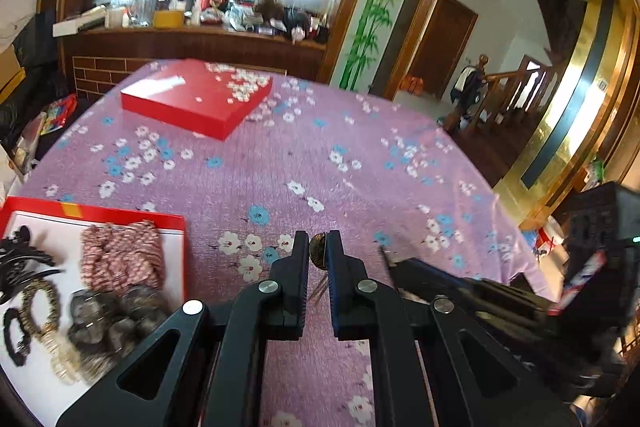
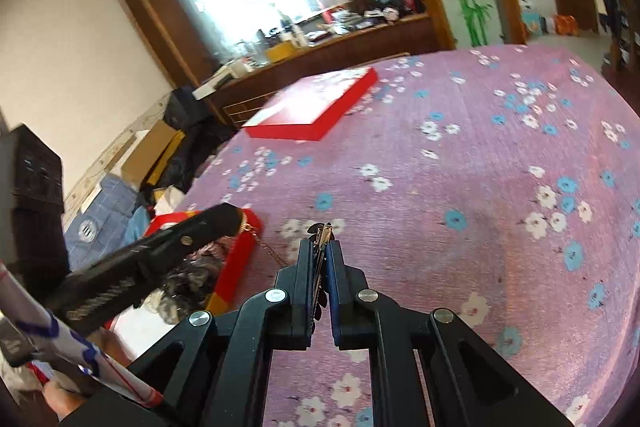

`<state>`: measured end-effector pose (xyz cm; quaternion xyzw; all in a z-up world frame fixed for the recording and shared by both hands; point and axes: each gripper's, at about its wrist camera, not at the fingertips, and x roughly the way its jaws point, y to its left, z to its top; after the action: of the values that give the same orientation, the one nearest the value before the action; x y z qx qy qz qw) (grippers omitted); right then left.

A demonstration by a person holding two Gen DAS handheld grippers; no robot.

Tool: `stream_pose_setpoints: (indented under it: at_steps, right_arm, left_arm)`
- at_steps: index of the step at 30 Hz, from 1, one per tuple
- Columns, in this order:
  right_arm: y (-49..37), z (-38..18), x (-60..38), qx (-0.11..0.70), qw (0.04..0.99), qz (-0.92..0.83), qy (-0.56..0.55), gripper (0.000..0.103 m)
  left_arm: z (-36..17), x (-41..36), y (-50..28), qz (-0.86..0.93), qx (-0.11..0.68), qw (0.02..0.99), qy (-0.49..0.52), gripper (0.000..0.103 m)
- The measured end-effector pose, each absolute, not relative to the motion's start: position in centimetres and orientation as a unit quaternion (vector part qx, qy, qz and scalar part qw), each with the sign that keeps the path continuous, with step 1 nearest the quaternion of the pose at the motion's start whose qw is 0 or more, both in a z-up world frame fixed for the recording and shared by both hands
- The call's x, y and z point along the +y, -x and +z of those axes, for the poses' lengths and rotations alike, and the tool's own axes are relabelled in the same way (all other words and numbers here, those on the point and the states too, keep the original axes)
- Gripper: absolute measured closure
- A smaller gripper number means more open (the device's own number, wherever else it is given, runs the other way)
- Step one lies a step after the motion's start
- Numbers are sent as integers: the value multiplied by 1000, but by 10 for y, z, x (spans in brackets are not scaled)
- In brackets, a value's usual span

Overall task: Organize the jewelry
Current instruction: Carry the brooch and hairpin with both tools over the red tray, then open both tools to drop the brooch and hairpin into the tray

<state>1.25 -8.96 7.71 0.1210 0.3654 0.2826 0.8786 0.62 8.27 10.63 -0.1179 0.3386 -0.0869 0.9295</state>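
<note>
Both grippers grip: left view has the left gripper (image 1: 319, 259) pinching a gold pendant (image 1: 318, 255) beside the red tray (image 1: 100, 214); right view, the right gripper (image 2: 321, 249) clamps a dark hair clip (image 2: 322, 231), so lift gently, chain (image 2: 267, 247) trailing

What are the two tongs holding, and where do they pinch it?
The left tongs pinch a round gold piece at their tips. The right tongs pinch a dark hair clip along its length. A thin gold chain hangs between them.
</note>
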Motion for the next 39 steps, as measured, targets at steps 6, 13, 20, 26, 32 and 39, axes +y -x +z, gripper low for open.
stream_pose_setpoints:
  at_steps: [6, 13, 20, 26, 32, 39]
  right_arm:
    - [1, 80, -69, 369, 862, 321, -133, 96]
    - [33, 86, -9, 380, 830, 390, -116, 95]
    - [63, 77, 65, 405, 793, 450, -67, 95]
    - [71, 52, 114, 431, 773, 465, -32, 95]
    - [68, 28, 134, 444, 769, 459, -9, 95]
    - [61, 15, 137, 453, 769, 451, 2, 93]
  left_arm:
    - [129, 114, 39, -75, 316, 939, 117, 95]
    - [124, 183, 94, -23, 315, 940, 130, 95]
    - [88, 254, 128, 46, 339, 926, 161, 95]
    - [49, 280, 139, 64, 360, 913, 180, 95]
    - [22, 285, 139, 62, 373, 904, 199, 95]
    - [18, 284, 141, 67, 368, 906, 197, 95]
